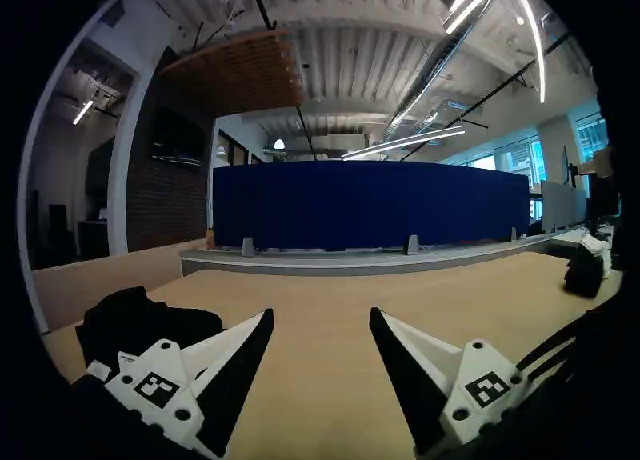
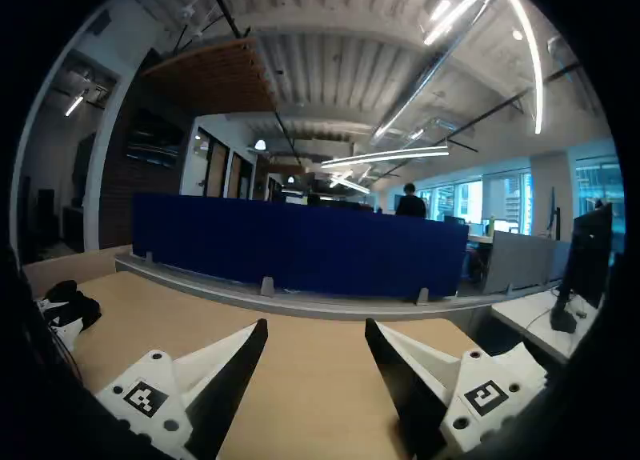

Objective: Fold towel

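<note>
Left gripper (image 1: pixel 321 312): fingers are held apart, nothing clamped, only bare tabletop seen between the tips. Right gripper (image 2: pixel 316 322): same, fingers spread wide, nothing gripped. Fiducial tags are carried on both finger bases.

Black crumpled fabric (image 1: pixel 140 320) is seen in the left gripper view, lying on the wooden table (image 1: pixel 320 396) just behind the left finger, near the table's left edge. Not touched by either finger. Whether it is the towel cannot be told; it is dark and bunched, and no folds can be made out.

A black-and-white object (image 1: pixel 588 264) is seen at the far right of the left gripper view, on the table edge; too small to identify. A similar black-and-white item (image 2: pixel 68 304) is seen at the far left of the right gripper view, on the tabletop.

The table is bounded at the back by a grey rail (image 1: pixel 320 262) with a blue partition (image 1: pixel 360 204) mounted on it. A monitor (image 2: pixel 588 252) is seen on a white desk to the right. A person (image 2: pixel 410 202) is visible behind the partition. Light strips (image 2: pixel 392 154) are hung from the exposed ceiling, and a brick wall (image 1: pixel 164 204) stands to the left.
</note>
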